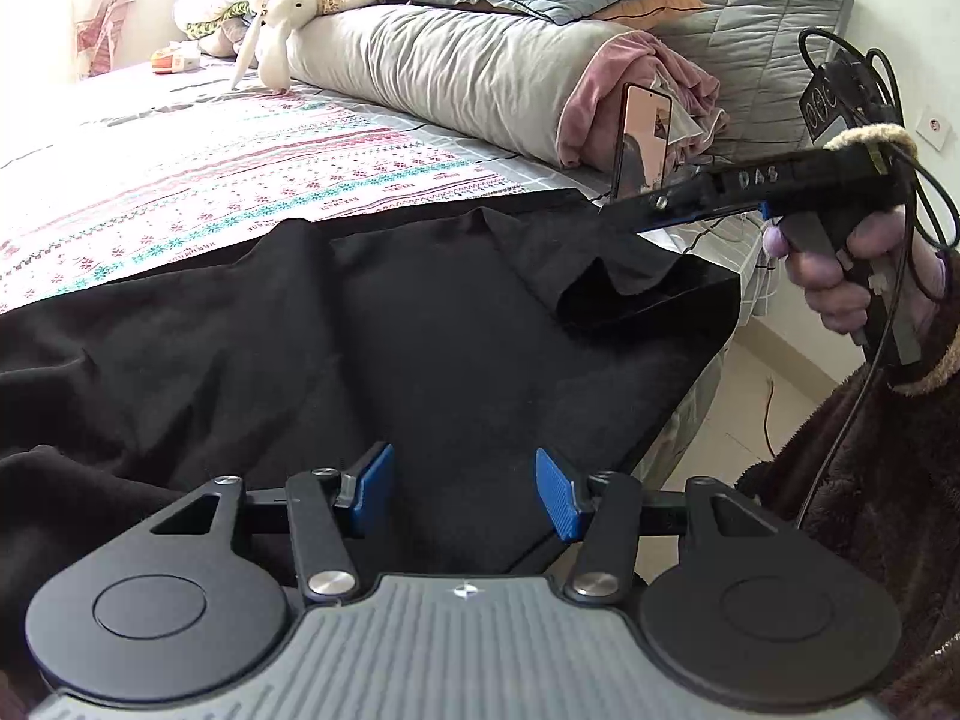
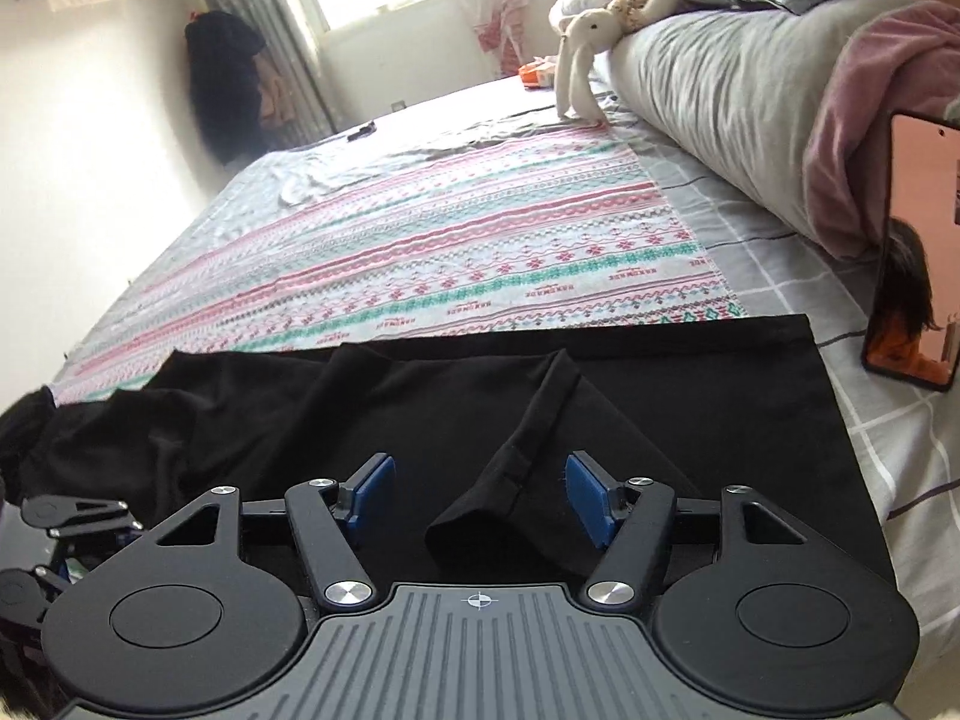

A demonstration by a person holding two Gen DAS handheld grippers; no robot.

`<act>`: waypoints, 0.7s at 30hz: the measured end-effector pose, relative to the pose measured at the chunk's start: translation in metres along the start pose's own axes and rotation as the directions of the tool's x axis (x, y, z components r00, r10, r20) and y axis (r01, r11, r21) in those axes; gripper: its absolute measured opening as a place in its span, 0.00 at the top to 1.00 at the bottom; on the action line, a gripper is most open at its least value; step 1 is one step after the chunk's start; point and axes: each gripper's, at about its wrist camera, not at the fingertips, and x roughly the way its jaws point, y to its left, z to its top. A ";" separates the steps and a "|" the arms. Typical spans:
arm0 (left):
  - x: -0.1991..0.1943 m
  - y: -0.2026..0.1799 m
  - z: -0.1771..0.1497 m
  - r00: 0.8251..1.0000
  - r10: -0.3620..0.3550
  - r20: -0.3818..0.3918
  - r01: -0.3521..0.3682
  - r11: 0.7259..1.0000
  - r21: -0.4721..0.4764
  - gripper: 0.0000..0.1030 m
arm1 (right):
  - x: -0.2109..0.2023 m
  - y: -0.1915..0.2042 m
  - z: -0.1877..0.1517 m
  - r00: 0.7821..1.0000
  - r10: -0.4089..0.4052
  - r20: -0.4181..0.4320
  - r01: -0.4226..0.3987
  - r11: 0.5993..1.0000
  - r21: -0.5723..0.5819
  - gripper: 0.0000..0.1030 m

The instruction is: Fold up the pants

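Observation:
Black pants (image 1: 390,330) lie spread along the near edge of the bed. My left gripper (image 1: 467,492) hovers just above them, open, with nothing between its blue pads (image 1: 375,489). To the upper right, a hand holds my right gripper (image 1: 624,210) over a turned-back flap of the pants (image 1: 600,282). In the right wrist view the same pants (image 2: 690,396) reach across the bed. A narrow folded end (image 2: 504,480) lies between the pads of my right gripper (image 2: 480,495), which stands open and does not press on the cloth. My left gripper (image 2: 72,516) shows at the left edge.
A phone (image 2: 912,252) stands propped against a rolled grey and pink quilt (image 1: 450,66). Beyond the pants the patterned sheet (image 2: 450,252) stretches to a plush rabbit (image 2: 579,60) and pillows. The bed's edge drops to the floor (image 1: 750,408) on the right. A cable hangs from the right gripper.

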 end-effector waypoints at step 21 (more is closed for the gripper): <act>0.016 -0.003 0.003 1.000 0.005 -0.030 -0.005 1.000 -0.016 0.31 | 0.053 -0.059 0.063 0.870 -0.488 -0.064 0.472 0.865 -0.171 0.97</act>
